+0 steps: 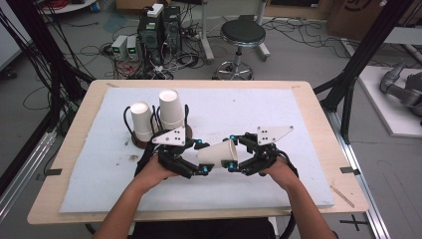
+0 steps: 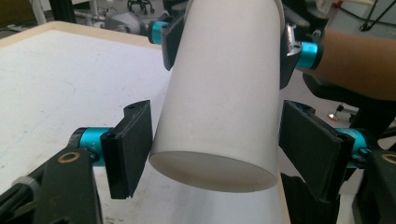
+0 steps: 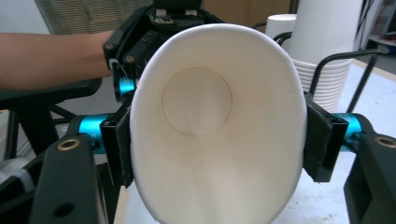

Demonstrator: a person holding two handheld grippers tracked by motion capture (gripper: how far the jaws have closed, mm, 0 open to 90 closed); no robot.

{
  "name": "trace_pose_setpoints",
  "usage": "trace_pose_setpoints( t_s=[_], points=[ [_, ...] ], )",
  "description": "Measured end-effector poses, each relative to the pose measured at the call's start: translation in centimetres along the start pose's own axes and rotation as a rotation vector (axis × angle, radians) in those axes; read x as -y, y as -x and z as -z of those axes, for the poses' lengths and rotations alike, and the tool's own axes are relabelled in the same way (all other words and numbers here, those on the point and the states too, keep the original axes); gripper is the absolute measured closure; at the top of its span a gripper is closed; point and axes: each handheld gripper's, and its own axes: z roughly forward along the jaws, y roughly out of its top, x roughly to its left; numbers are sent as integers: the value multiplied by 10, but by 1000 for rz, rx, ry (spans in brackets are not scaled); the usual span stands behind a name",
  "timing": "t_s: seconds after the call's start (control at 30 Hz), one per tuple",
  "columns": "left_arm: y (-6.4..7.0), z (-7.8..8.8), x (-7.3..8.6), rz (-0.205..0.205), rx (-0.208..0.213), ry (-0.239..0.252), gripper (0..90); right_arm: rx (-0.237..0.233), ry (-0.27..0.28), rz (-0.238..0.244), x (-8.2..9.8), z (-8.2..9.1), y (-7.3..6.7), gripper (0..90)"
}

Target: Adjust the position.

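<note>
A white paper cup (image 1: 217, 153) lies on its side in the air between my two grippers, above the white mat (image 1: 278, 109). My right gripper (image 1: 232, 152) is shut on the cup's rim end. In the right gripper view its pads (image 3: 116, 144) squeeze the mouth (image 3: 215, 140) into an oval. My left gripper (image 1: 202, 157) stands open around the cup's base end. In the left gripper view the base (image 2: 215, 172) sits between the two pads (image 2: 130, 149), with a narrow gap at the right pad.
Two upside-down stacks of white cups (image 1: 141, 121) (image 1: 171, 110) stand in black wire holders on the mat, just behind the left hand. The taller stack (image 3: 322, 60) rises close behind the right gripper. A black stool (image 1: 243, 35) and computer boxes (image 1: 159, 30) stand beyond the table.
</note>
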Motion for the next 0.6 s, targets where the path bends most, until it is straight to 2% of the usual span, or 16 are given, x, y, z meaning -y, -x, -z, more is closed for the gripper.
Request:
trace_pose_setpoints(
  t_s=[0.17,0.23,0.33,0.43,0.5,0.53,0.57,0.6],
  points=[
    [0,-1,2,-18,42,-9,331,-20,5,-15,0,0,0,276],
    [1,-1,1,-22,45,10,349,-29,22,-44,-1,1,1,247],
    [-1,2,1,-27,53,47,355,2,62,-53,0,0,-1,181],
    [0,5,1,-22,59,87,358,3,82,-75,0,0,-1,180],
    [0,5,1,-27,62,87,358,-5,97,-81,0,0,-1,182],
    [0,4,2,-30,60,81,357,-4,107,-75,-1,0,-1,199],
    [0,3,3,-28,61,75,357,-14,114,-62,-1,1,-1,254],
    [0,2,4,-21,62,78,359,-22,120,-52,-1,1,-2,261]
  ],
)
